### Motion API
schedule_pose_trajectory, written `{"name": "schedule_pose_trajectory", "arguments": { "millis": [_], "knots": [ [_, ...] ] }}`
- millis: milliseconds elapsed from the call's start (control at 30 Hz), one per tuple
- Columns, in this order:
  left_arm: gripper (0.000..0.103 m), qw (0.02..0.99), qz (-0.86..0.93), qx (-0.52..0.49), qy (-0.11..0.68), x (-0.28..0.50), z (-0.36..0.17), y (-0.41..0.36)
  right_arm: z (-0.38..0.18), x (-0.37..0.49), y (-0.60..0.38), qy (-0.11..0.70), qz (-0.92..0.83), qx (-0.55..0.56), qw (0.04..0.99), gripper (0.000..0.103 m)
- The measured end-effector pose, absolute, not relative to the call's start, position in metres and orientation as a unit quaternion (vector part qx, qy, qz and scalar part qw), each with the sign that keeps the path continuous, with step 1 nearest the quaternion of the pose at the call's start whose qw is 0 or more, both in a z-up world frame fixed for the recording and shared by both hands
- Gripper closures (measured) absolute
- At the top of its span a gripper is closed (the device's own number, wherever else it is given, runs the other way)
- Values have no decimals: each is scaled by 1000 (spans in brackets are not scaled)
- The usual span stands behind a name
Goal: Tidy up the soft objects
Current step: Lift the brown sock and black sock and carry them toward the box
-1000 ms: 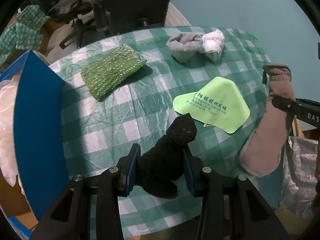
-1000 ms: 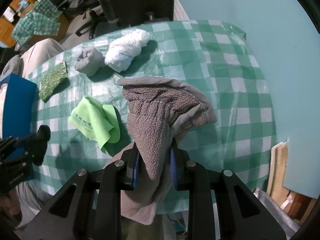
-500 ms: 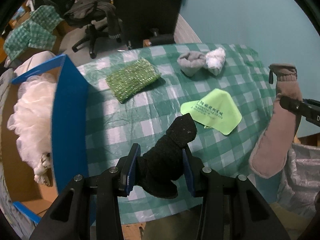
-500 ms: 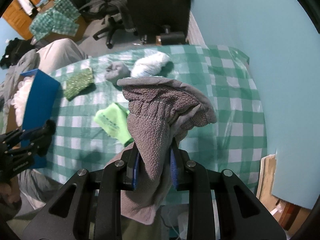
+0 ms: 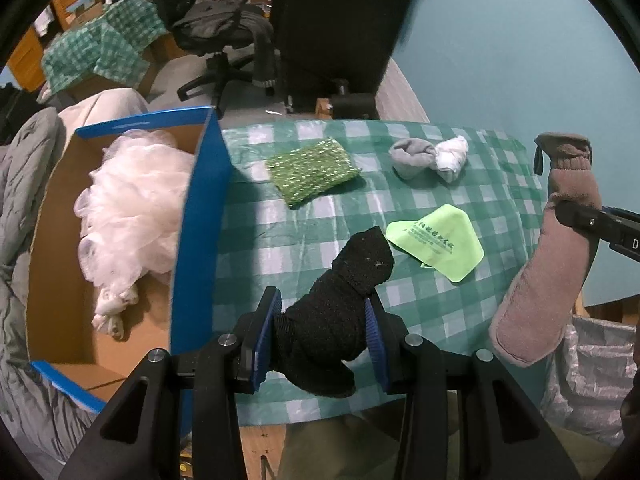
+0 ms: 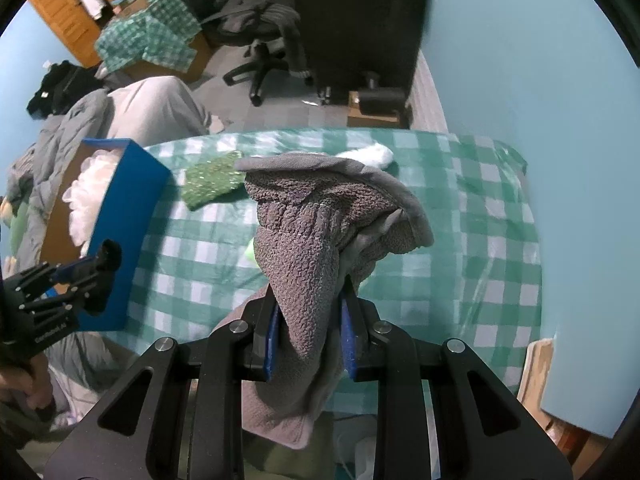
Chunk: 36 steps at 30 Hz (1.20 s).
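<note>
Both grippers have lifted back from the checked table [image 5: 280, 236]. The left gripper [image 5: 324, 336] pinches a black sock [image 5: 344, 300]; the right gripper [image 6: 308, 332] clamps a grey sock [image 6: 316, 240]. The blue box [image 5: 196, 240] is now visible at left, likely their destination.

My left gripper [image 5: 325, 334] is full of black sock [image 5: 344, 300], right gripper [image 6: 308, 334] full of grey glove [image 6: 316, 240], which blocks most of its forward view. Box [image 5: 200, 216] open on top; loofah [image 5: 128, 216] fills the far part, bare cardboard floor nearer me. Its blue wall stands between table [image 5: 280, 240] and box interior. Open cloth between scrubber [image 5: 312, 176], lime cloth [image 5: 436, 240] and sock pair [image 5: 430, 158].
</note>
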<state>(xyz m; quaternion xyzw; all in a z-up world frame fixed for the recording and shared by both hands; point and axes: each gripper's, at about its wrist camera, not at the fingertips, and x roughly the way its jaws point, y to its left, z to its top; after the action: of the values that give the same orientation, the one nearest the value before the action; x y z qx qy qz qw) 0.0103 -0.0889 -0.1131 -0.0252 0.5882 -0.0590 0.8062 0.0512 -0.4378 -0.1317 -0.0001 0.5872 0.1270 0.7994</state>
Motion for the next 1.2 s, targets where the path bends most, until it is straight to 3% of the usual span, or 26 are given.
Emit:
{"name": "schedule_pose_trajectory", "arguments": {
  "millis": [1200],
  "knots": [
    [61, 829, 31, -90, 551, -16, -83, 30, -99, 77, -274, 543, 257, -51, 798, 79]
  ]
}}
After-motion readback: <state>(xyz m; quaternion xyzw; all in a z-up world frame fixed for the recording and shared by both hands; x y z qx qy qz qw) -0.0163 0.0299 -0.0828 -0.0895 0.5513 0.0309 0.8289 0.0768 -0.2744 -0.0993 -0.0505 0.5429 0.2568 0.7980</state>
